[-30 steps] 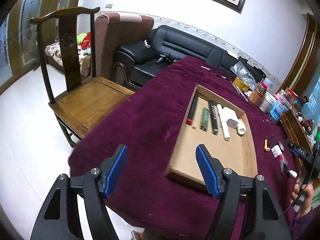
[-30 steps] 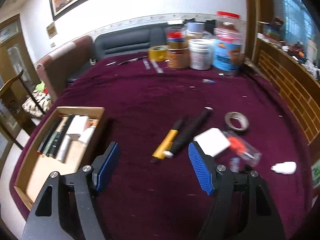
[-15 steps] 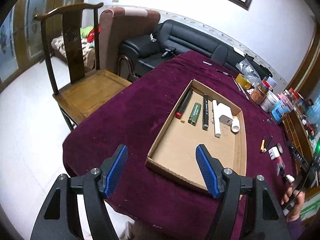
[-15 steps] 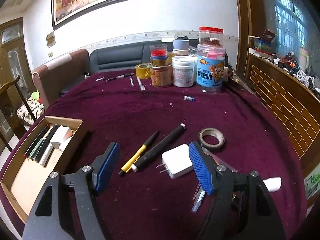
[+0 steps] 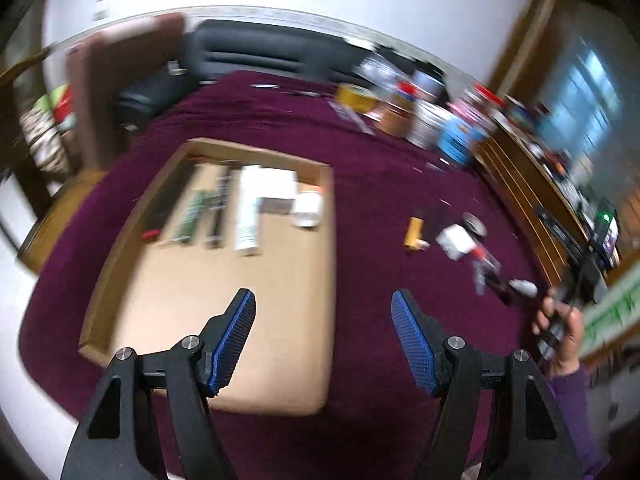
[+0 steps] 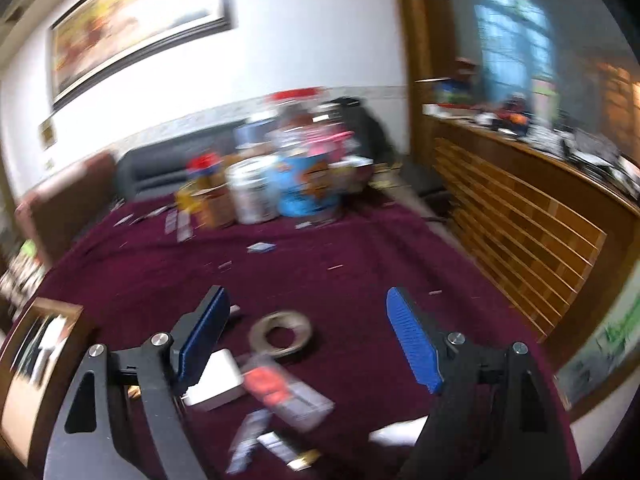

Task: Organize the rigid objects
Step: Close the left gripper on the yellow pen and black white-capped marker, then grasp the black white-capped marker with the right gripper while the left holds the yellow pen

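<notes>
A shallow cardboard tray (image 5: 224,296) lies on the maroon tablecloth and holds several pens, a white box and a white tube at its far end. My left gripper (image 5: 323,340) hovers open over the tray's near right corner, nothing between its fingers. Loose items lie on the cloth to the right: a yellow pen (image 5: 414,232), a white charger (image 5: 456,240) and a small white tube (image 5: 524,287). My right gripper (image 6: 308,344) hangs over a tape roll (image 6: 282,334), the white charger (image 6: 218,380) and a clear packet with a red piece (image 6: 288,392). Its jaws are opening, holding nothing.
Jars and cans (image 6: 276,184) crowd the far edge of the table. A wooden slatted cabinet (image 6: 520,240) runs along the right side. A black sofa (image 5: 260,52) and an armchair stand behind the table. A hand (image 5: 560,332) holds the right gripper's handle.
Both views swung right and blurred. The left gripper moved over the tray's near right part. The right gripper advanced over the tape roll and charger, and its jaws widened.
</notes>
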Motion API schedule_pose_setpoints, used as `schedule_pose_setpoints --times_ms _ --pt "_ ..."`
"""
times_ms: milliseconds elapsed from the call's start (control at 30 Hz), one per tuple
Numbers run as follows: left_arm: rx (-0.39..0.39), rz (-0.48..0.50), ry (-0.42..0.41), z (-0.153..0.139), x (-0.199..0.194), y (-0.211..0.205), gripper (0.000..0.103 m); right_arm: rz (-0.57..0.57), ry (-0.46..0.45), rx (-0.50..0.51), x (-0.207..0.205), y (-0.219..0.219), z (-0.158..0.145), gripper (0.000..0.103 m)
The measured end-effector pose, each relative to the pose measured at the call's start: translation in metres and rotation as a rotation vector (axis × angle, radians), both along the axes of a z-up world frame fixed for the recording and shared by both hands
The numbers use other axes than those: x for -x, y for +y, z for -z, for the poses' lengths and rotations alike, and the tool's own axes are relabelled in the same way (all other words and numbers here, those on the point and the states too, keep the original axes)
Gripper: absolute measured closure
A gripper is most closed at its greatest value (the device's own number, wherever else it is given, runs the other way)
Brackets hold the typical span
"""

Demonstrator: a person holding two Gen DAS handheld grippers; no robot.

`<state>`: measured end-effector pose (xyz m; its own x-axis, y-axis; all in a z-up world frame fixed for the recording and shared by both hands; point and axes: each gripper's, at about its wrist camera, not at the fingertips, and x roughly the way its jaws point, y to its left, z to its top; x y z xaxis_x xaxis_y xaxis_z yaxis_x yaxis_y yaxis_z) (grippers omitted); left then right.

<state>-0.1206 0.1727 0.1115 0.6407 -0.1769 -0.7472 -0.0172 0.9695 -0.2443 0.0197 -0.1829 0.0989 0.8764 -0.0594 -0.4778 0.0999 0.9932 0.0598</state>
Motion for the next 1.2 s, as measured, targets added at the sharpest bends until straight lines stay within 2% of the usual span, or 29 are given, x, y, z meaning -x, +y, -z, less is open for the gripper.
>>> schedule_pose_setpoints --times_ms 133,233,367,600,733,800,833,900,967,1033,1133,1200 --pt "0.018 0.105 0.047 0.003 -0.035 -0.051 0.038 0.116 -0.049 -0.036 0.003 -0.040 0.012 0.022" --pt "0.009 0.145 0.072 0.015 -0.057 -0.080 0.038 0.142 0.009 -0.112 -0.005 -0.060 0.020 0.022" --pt "-0.014 0.168 0.114 0.036 -0.090 -0.111 0.039 0.150 0.031 -0.181 -0.004 -0.073 0.023 0.022" --pt "-0.169 0.231 0.142 0.079 -0.147 -0.151 0.039 0.120 0.103 -0.233 -0.012 -0.075 0.034 0.022" --pt "-0.243 0.276 0.162 0.101 -0.173 -0.168 0.039 0.115 0.105 -0.232 -0.010 -0.074 0.035 0.022" --pt "-0.269 0.279 0.134 0.102 -0.182 -0.174 0.040 0.118 0.106 -0.227 -0.011 -0.073 0.035 0.022" --pt "-0.269 0.287 0.139 0.103 -0.186 -0.177 0.042 0.116 0.108 -0.230 -0.012 -0.073 0.036 0.022" --pt "-0.265 0.285 0.130 0.102 -0.188 -0.179 0.072 0.116 0.115 -0.225 -0.014 -0.072 0.037 0.022" --pt "-0.282 0.292 0.118 0.101 -0.182 -0.182 0.082 0.118 0.121 -0.214 -0.016 -0.071 0.038 0.022" --pt "-0.289 0.299 0.120 0.100 -0.174 -0.181 0.085 0.123 0.133 -0.205 -0.018 -0.070 0.040 0.022" --pt "-0.248 0.311 0.130 0.097 -0.153 -0.168 0.085 0.126 0.143 -0.201 -0.019 -0.070 0.042 0.022" --pt "-0.227 0.316 0.141 0.095 -0.134 -0.160 0.091 0.128 0.151 -0.201 -0.019 -0.071 0.043 0.022"
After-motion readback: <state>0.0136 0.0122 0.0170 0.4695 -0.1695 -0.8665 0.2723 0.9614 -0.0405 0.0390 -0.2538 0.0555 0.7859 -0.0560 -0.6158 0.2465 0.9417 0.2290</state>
